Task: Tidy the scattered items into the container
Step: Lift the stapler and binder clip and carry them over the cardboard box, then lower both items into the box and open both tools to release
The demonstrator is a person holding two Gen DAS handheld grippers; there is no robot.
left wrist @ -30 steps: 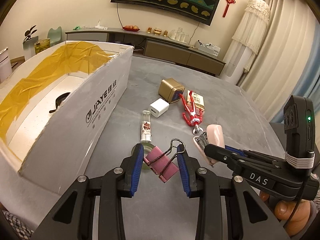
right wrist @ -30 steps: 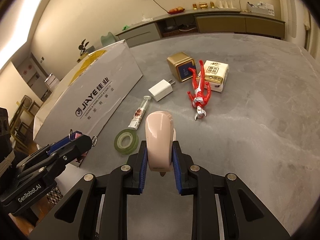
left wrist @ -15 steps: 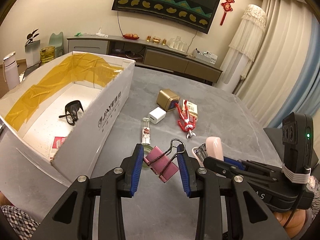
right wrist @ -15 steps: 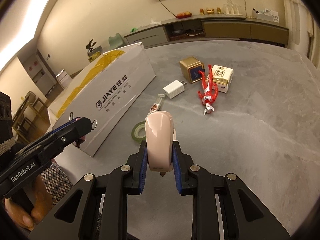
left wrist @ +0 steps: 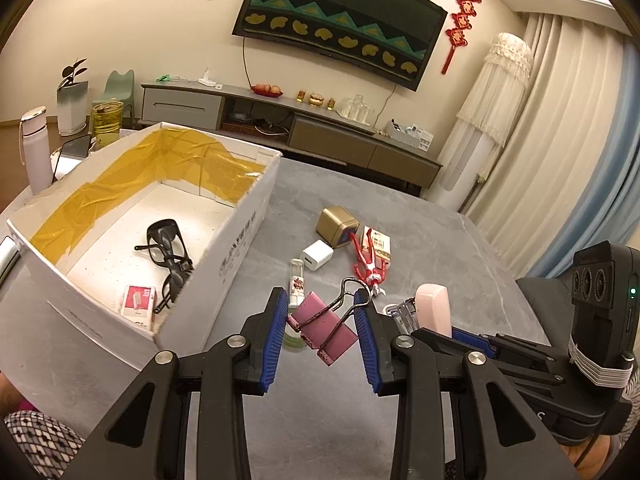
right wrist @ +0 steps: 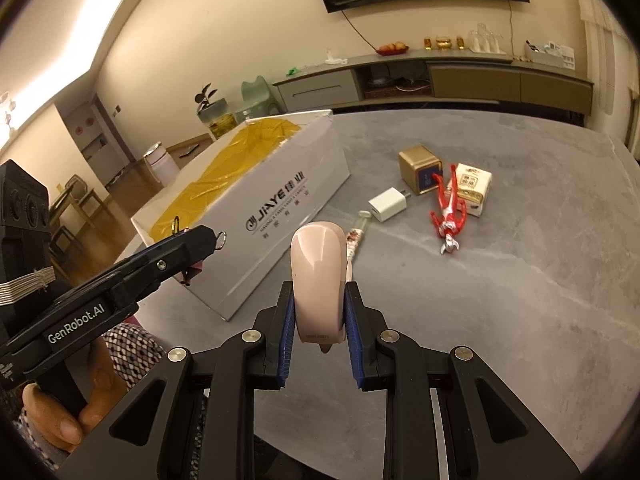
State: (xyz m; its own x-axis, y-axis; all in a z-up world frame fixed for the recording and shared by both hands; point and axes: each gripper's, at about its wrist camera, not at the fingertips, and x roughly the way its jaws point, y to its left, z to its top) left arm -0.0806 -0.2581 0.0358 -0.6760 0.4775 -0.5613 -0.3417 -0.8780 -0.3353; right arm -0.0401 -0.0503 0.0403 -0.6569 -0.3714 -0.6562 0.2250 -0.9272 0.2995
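Observation:
My left gripper [left wrist: 321,307] is shut on a pink binder clip [left wrist: 325,326], held in the air just right of the near corner of the white cardboard box [left wrist: 224,258]. Black glasses [left wrist: 168,252] and a small red-and-white packet [left wrist: 138,306] lie inside the box. My right gripper [right wrist: 319,300] is shut on a pale pink stapler [right wrist: 318,276], held upright above the table's near edge. From the right wrist view the left gripper [right wrist: 200,240] hangs beside the box [right wrist: 280,208].
On the grey table beyond the grippers lie a gold cube [left wrist: 338,226], a white charger [left wrist: 317,255], a red toy figure [left wrist: 370,264], a small yellow packet [left wrist: 380,240], a clear tube [left wrist: 297,280] and a green tape roll [left wrist: 294,340]. A person's hand [right wrist: 60,420] holds the left gripper.
Both grippers have risen and drawn back toward the table's near edge, each keeping its item. The left wrist view now looks down into the box.

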